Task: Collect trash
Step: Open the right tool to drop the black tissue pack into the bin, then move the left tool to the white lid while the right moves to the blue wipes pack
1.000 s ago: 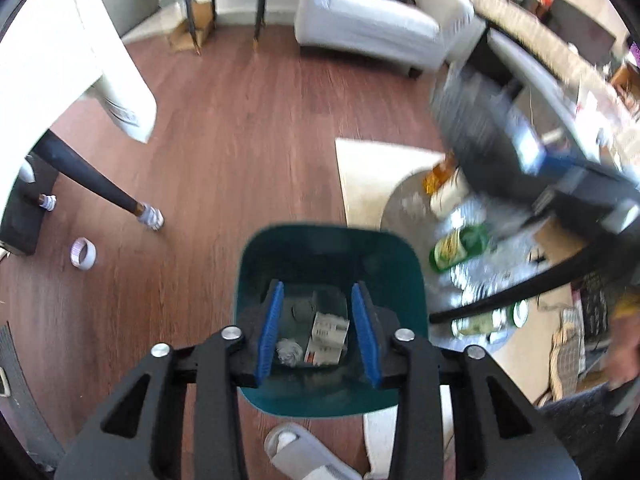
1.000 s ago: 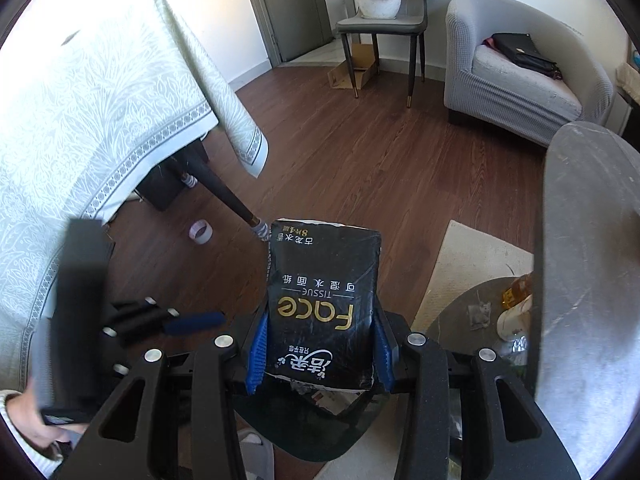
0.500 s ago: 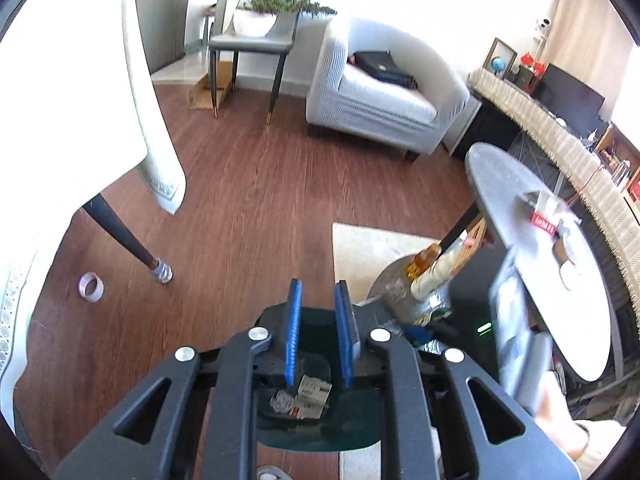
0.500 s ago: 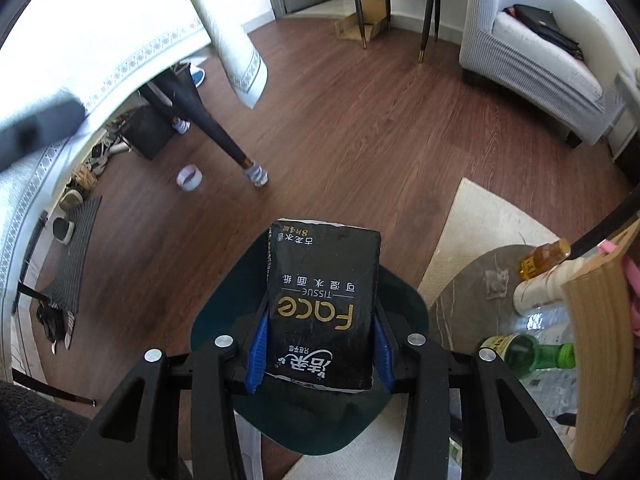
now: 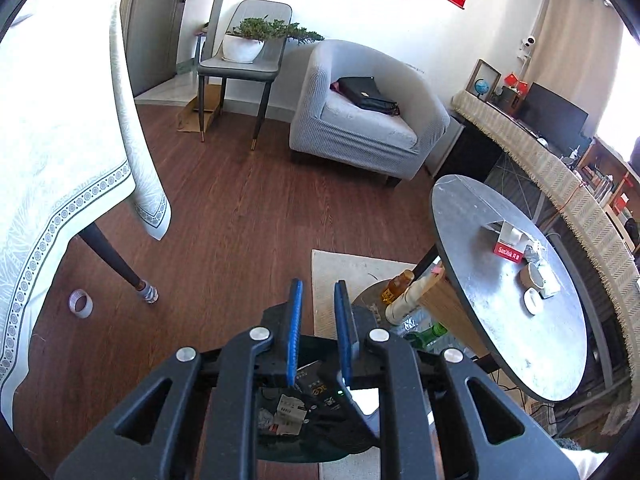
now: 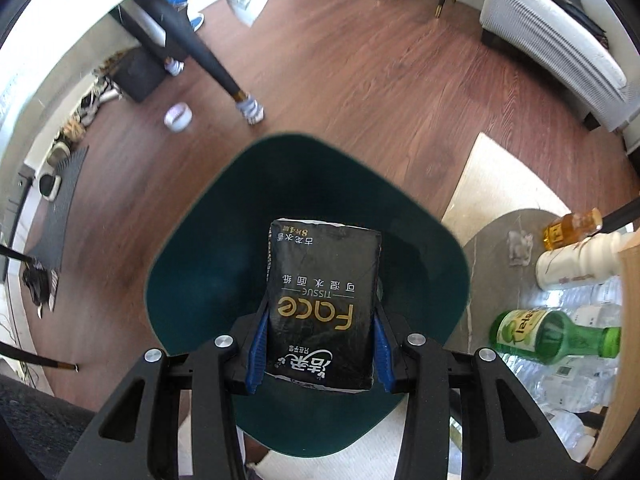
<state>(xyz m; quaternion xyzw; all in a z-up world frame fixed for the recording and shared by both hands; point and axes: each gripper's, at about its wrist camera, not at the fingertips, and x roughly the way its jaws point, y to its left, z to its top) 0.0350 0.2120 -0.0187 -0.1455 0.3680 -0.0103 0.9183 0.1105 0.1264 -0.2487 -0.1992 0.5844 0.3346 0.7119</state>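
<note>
Your right gripper (image 6: pixel 320 354) has come down since a second ago and is now hanging right over the mouth of the green bin (image 6: pixel 192 248), pinching the black tissue pack (image 6: pixel 322 304) by its two long sides — the blue pads are pressing on it near its lower end. That is putting you a release away from binning it. Your left gripper (image 5: pixel 318 338) has pulled up and away from the bin, its jaws narrowed to a slim gap and holding nothing. The pack's long axis is running along the fingers, free end pointing away from the camera and down into the bin. Scraps seem to be lying at the bottom in the left view, though they are half hidden.
</note>
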